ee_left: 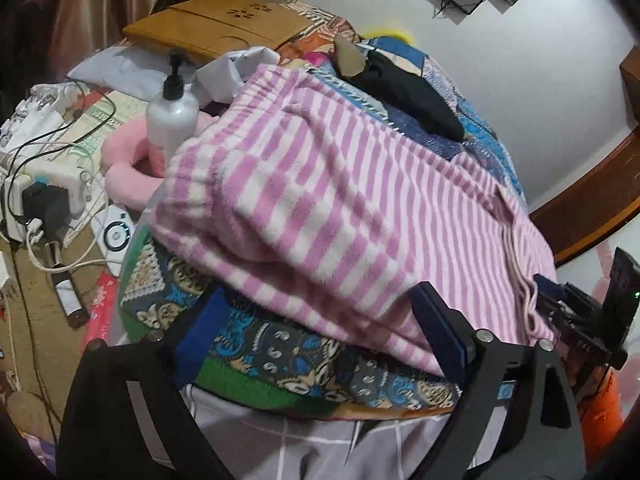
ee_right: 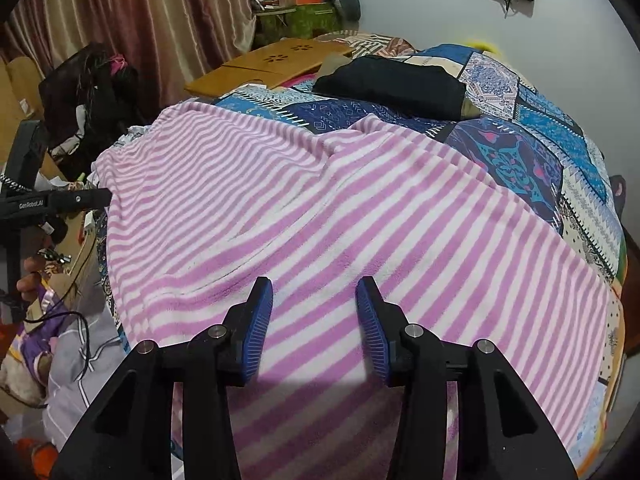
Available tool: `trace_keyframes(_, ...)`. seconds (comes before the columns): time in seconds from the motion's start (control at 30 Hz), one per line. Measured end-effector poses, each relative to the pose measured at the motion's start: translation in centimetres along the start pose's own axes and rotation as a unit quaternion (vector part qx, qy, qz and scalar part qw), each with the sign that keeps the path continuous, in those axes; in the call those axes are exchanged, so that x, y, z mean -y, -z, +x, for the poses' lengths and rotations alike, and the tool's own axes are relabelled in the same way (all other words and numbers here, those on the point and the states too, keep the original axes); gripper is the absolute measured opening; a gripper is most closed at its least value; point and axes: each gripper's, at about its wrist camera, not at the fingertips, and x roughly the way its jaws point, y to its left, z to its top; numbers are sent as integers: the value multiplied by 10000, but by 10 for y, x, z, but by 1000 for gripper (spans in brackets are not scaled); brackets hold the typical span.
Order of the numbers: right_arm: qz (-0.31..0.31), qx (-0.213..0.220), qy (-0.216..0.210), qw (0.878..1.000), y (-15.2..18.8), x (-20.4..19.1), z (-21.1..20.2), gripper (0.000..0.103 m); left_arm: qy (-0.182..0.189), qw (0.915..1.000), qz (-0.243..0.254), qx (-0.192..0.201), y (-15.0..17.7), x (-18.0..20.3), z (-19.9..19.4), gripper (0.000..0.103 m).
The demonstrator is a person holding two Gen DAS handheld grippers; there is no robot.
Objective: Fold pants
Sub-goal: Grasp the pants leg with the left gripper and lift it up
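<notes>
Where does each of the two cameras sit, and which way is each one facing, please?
Left wrist: on the left gripper, low at the bed's near edge, facing across the striped pants toward a pump bottle; its open fingers and the right gripper show.
Right wrist: on the right gripper, above the pants, facing the black garment; open fingers show, left gripper at the left edge.
Shared: pants, patchwork quilt, wooden tray, black garment.

Both wrist views close over the shared striped pants (ee_left: 340, 208), opposite sides.
</notes>
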Motion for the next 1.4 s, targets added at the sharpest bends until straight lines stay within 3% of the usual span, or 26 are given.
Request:
trace_keyframes(0.27, -19, -5, 13, 10000, -1, 0, 1, 41, -107, 9999, -57, 64, -19, 4, 21, 101)
trace_keyframes(0.43, -2, -1, 14, 10000, -1, -1, 1, 41, -573, 9982, 151, -43, -34, 17, 42, 98)
trace_keyframes(0.5, 13, 2, 25, 10000, -1, -1, 1, 41, -929, 9950, 368, -47, -39, 25, 49, 77)
trace_keyframes(0.57, 47, 7, 19, 10000, -1, -1, 0, 41, -1200, 9909, 608, -74, -43, 33, 54, 42)
trace_keyframes(0.67, 189, 4, -40, 9998, -1, 2, -3, 41, -1281, 9879, 867, -73, -46, 42, 54, 22)
trace_keyframes(0.73, 330, 40, -72, 9994, 1, 5, -8, 41, -1376, 9840, 1131, 55, -48, 52, 47, 19)
trace_keyframes(0.83, 710, 165, -72, 9973, 5, 21, -23, 41, -1261, 9816, 1404, 290, -53, 67, 27, 18)
trace_keyframes(1.07, 1506, 338, 497, 9868, 32, 78, -72, 41, -827, 9735, 1891, 983, -76, 129, -25, 17)
trace_keyframes(1.23, 1948, 299, 951, 9758, 70, 110, -107, 41, -418, 9622, 2346, 1316, -85, 190, -42, 17)
trace_keyframes(1.4, 2179, 133, 1062, 9701, 106, 122, -116, 41, 19, 9488, 2809, 1446, -80, 256, -49, 17)
